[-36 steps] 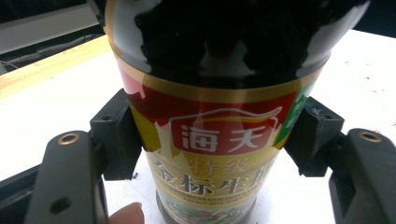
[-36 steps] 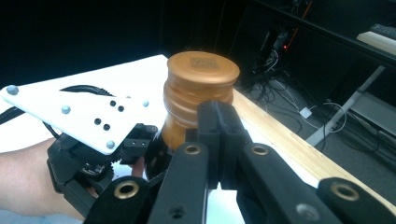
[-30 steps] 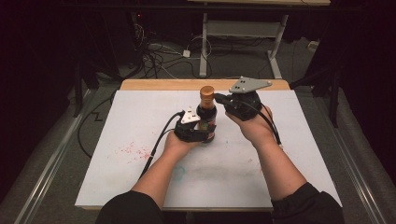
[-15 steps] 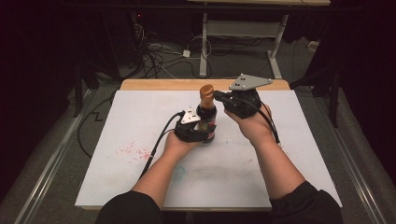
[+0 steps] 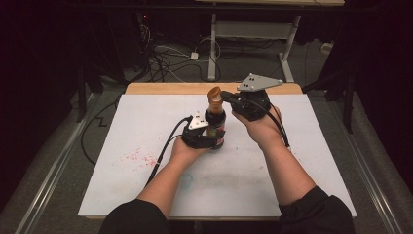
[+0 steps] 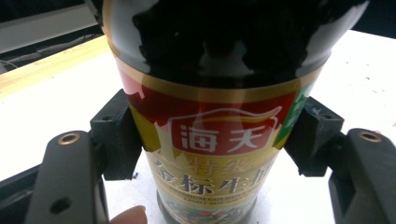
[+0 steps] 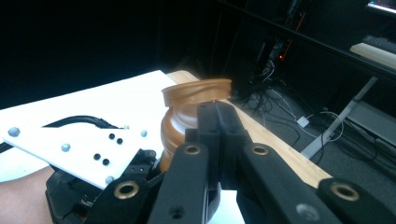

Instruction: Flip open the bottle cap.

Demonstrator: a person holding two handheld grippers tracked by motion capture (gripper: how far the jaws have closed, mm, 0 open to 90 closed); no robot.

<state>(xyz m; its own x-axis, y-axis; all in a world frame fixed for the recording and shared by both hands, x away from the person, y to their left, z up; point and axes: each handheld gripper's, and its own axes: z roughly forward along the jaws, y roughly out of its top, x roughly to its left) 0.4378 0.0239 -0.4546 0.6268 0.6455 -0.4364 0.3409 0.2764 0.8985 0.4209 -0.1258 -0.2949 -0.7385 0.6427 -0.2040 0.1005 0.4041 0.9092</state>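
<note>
A dark soy sauce bottle (image 5: 215,117) with a red and gold label (image 6: 210,140) stands upright on the white table top (image 5: 302,170). My left gripper (image 5: 213,140) is shut on its lower body, one pad (image 6: 116,140) pressed on each side of the label. The brown cap (image 5: 214,92) has its flip lid (image 7: 196,92) tilted up. My right gripper (image 5: 225,96) comes in from the right at cap height with its jaws pressed together. Its tips (image 7: 215,109) touch the cap just under the lid's rim. Nothing shows between the right jaws.
A wooden strip (image 5: 160,88) runs along the table's far edge. Red specks (image 5: 139,157) mark the white top at the left. Cables (image 5: 165,58) and a desk frame (image 5: 214,44) lie on the dark floor beyond.
The cap's lid looks tipped up slightly more than a second ago. Both hands and the bottle have kept their places.
</note>
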